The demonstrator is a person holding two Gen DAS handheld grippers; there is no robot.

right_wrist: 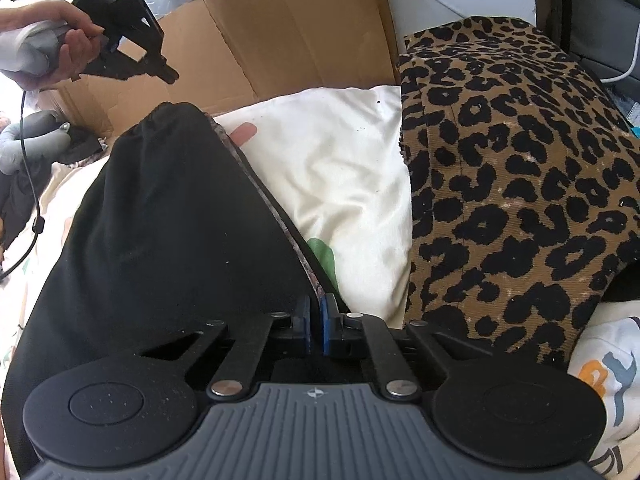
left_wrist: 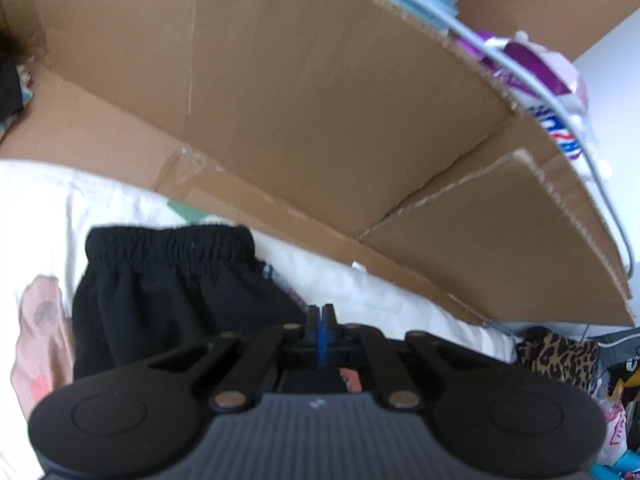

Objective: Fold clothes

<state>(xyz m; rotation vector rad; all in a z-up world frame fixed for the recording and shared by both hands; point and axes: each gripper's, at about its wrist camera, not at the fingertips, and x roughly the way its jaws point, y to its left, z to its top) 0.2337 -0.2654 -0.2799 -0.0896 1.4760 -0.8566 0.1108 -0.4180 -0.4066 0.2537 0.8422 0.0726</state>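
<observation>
A black garment with an elastic waistband (right_wrist: pixel 168 216) lies on a cream sheet (right_wrist: pixel 340 168). My right gripper (right_wrist: pixel 315 312) is shut on the garment's right edge near the bottom corner. In the left wrist view the same black garment (left_wrist: pixel 172 280) lies ahead and to the left, waistband toward the cardboard. My left gripper (left_wrist: pixel 320 312) is shut, with nothing visible between its pads, raised above the garment. It also shows in the right wrist view (right_wrist: pixel 160 68), held in the air above the waistband.
A flattened cardboard box (left_wrist: pixel 320 100) stands behind the garment. A leopard-print cloth (right_wrist: pixel 512 184) lies to the right of the sheet. A pink cloth (left_wrist: pixel 36 344) lies at the left. A cable (right_wrist: pixel 28 184) hangs at the left.
</observation>
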